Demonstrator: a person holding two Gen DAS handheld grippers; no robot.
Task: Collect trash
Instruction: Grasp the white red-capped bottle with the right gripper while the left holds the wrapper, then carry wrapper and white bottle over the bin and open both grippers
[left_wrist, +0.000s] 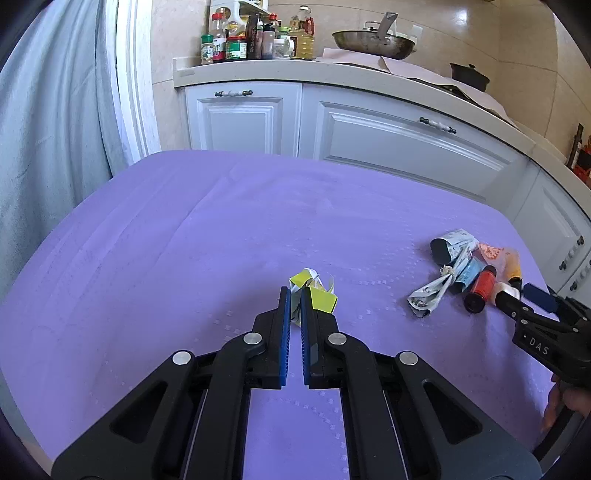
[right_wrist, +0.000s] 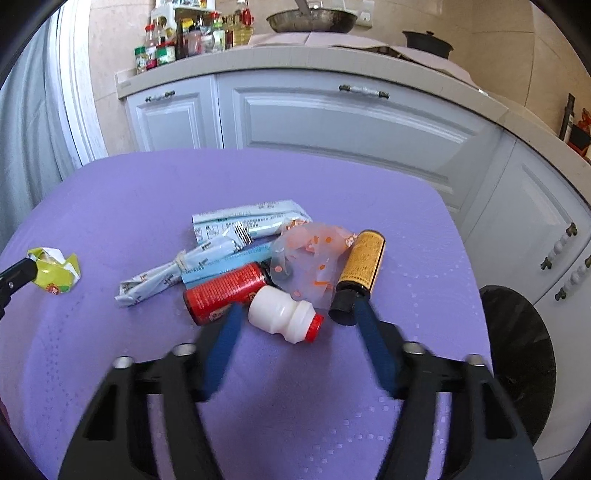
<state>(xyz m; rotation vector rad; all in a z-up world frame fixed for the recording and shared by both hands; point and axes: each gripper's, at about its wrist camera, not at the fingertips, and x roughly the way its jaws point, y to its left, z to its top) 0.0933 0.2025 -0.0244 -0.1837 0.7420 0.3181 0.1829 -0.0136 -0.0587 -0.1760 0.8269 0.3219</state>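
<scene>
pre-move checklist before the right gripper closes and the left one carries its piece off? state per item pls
1. Left gripper shut on the yellow wrapper: ok.
2. Right gripper open wide enough for the white bottle: ok.
3. White bottle between the right gripper's fingers: ok; it lies on its side, red cap toward the right finger.
4. Neighbours apart from the fingers: not ok; the left fingertip overlaps the red can, the right one the yellow-labelled bottle.
5. Bin within reach: cannot tell; a black bin shows beyond the table's right edge.
6. Purple tablecloth lying flat: ok.
</scene>
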